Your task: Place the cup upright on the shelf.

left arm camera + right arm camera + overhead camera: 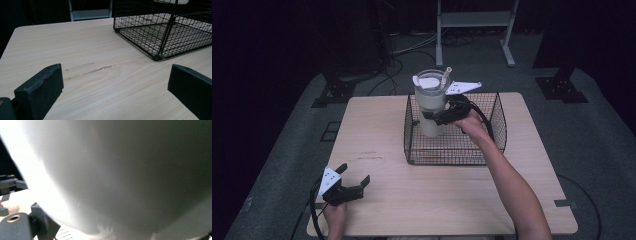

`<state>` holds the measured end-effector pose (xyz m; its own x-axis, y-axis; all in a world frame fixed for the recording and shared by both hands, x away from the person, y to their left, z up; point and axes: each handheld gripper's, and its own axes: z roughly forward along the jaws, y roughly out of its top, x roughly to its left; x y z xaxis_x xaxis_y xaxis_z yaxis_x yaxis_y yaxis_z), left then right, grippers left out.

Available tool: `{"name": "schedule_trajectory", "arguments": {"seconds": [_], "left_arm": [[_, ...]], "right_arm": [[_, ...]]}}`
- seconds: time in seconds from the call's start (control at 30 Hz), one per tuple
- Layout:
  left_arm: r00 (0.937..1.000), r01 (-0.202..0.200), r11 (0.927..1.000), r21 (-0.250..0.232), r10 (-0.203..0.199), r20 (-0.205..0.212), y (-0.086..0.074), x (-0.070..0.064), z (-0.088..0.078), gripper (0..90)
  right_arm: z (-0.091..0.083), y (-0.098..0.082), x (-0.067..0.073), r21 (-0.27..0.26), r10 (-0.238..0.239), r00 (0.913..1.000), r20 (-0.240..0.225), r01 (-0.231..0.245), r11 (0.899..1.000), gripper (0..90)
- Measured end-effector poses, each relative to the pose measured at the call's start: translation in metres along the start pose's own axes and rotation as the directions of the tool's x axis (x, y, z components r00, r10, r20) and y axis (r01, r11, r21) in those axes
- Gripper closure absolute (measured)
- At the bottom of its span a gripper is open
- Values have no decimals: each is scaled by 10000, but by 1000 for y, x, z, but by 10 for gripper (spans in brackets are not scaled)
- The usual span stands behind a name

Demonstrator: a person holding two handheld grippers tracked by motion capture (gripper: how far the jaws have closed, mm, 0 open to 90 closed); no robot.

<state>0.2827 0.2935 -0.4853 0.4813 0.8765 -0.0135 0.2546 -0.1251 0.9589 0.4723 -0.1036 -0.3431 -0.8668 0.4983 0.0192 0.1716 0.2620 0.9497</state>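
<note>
L gripper (355, 176) sat near the table's (377, 130) front-left corner, jaws spread wide w/ nothing between them; in the left gripper view only bare wood lay between its fingers (40, 91), which pointed toward the wire basket (160, 37). Basket (492, 150) stood at the table's rear edge, right of centre. Inside it, at its left wall, the pale tumbler (430, 107) w/ lid and straw (445, 78) stood upright. R gripper (438, 117) reached in from the right, jaws clamped on the tumbler's body approx mid-height; the right gripper view showed the tumbler wall (125, 175) pressed up close.
</note>
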Motion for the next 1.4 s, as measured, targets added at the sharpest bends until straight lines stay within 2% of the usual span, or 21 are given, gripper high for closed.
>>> {"name": "schedule_trajectory", "arguments": {"seconds": [0.2, 0.73, 0.9, 1.0, 1.27, 1.4], "left_arm": [[10000, 26, 10000, -14, -26, -1, 0, 0, 0, 0], [10000, -8, 10000, -15, 8, 1, 0, 0, -1, 0], [10000, -9, 10000, -23, 9, 9, 0, 0, 0, 0], [10000, -1, 10000, -60, 1, 12, 0, 0, 0, 0], [10000, 49, 10000, -80, -49, 29, 0, 0, 0, 0], [10000, 56, 10000, -62, -56, 39, 0, 1, 0, 0]], "right_arm": [[8, -5, -5, 84, 244, 9997, -59, -244, 9997, 84], [21, -24, -15, 315, 467, 9988, 123, -471, 9984, 84], [26, -35, -21, 621, 566, 9984, 68, -569, 9964, 84], [30, -39, -21, 882, 406, 9992, -6, -404, 9953, 83], [39, -48, -23, 1299, 323, 9994, 126, -337, 9910, 83], [43, -52, -26, 1652, 283, 9992, 265, -323, 9857, 83]]}}
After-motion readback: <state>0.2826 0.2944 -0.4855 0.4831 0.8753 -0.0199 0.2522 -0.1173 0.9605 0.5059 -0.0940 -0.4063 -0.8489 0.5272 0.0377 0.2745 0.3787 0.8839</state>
